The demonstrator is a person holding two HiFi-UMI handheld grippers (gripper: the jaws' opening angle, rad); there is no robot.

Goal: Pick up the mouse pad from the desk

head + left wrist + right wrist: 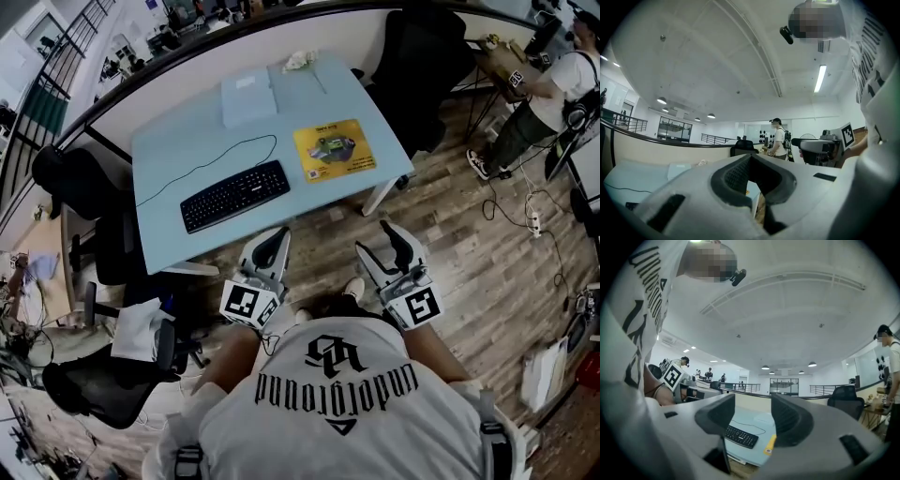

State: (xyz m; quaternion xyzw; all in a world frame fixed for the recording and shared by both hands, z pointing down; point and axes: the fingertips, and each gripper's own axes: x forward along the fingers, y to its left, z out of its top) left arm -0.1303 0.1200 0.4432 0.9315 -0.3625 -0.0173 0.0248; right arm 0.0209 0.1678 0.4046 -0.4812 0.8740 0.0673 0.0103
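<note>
The yellow mouse pad (334,150) lies flat on the right part of the pale blue desk (187,150), near its front edge. Both grippers hang in front of the desk over the wooden floor, short of the pad. My left gripper (274,242) points at the desk's front edge with its tips together and nothing between them; its own view shows the same shut gripper (751,161). To the right, my right gripper (380,239) stands open and empty. Between the pads of the right gripper (752,416) I see the desk and the mouse pad's yellow edge (769,444).
A black keyboard (234,195) with a thin cable lies left of the pad. A pale flat thing (248,97) and a crumpled white thing (298,62) are at the desk's back. Black chairs (84,183) stand at the left. A person (530,103) stands far right.
</note>
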